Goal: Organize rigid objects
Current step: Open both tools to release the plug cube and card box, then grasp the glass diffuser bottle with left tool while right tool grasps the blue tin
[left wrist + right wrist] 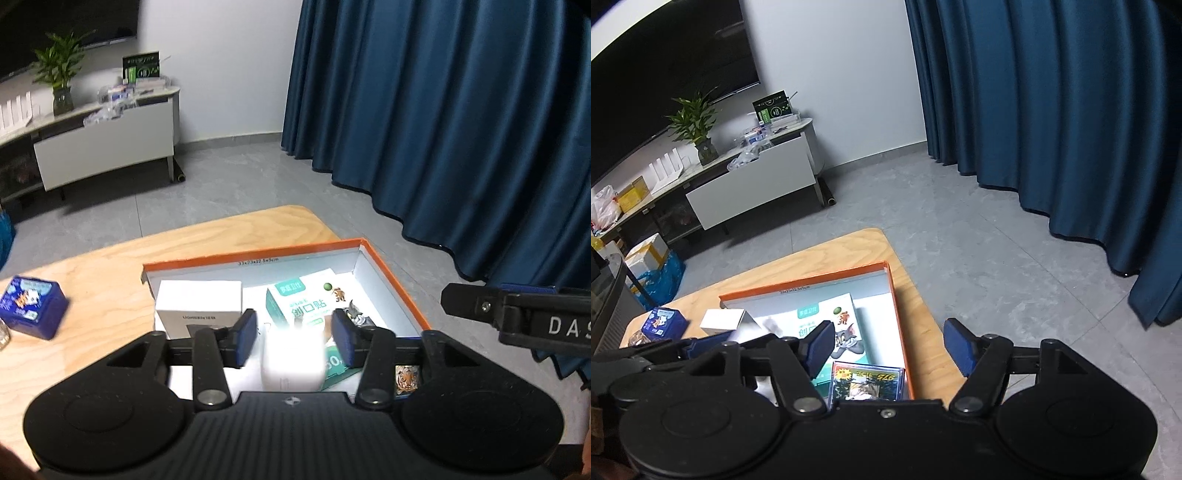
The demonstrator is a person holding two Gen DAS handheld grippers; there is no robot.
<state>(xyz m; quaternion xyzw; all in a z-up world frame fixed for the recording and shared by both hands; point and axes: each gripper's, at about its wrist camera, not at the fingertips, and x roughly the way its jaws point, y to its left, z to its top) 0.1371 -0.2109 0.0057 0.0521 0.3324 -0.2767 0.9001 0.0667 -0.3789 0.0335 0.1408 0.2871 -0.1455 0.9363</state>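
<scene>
An orange-rimmed cardboard box (251,254) with a white inside stands on the wooden table (110,266). It holds a white carton (199,302), a green-and-white plaster box (299,301) with cartoon figures and a tiger card (406,376). My left gripper (295,336) hangs over the box, open, its blue pads a little apart from a glaring white block (291,358) that sits between them. My right gripper (890,347) is open over the box's right wall (897,314), with nothing between its fingers. Just below it lies a clear card case (866,380).
A blue printed box (31,308) sits on the table left of the orange box. The table's far edge and right edge drop to grey floor. Blue curtains (1052,129) hang at the right, and a TV stand (750,184) with a plant is at the back left.
</scene>
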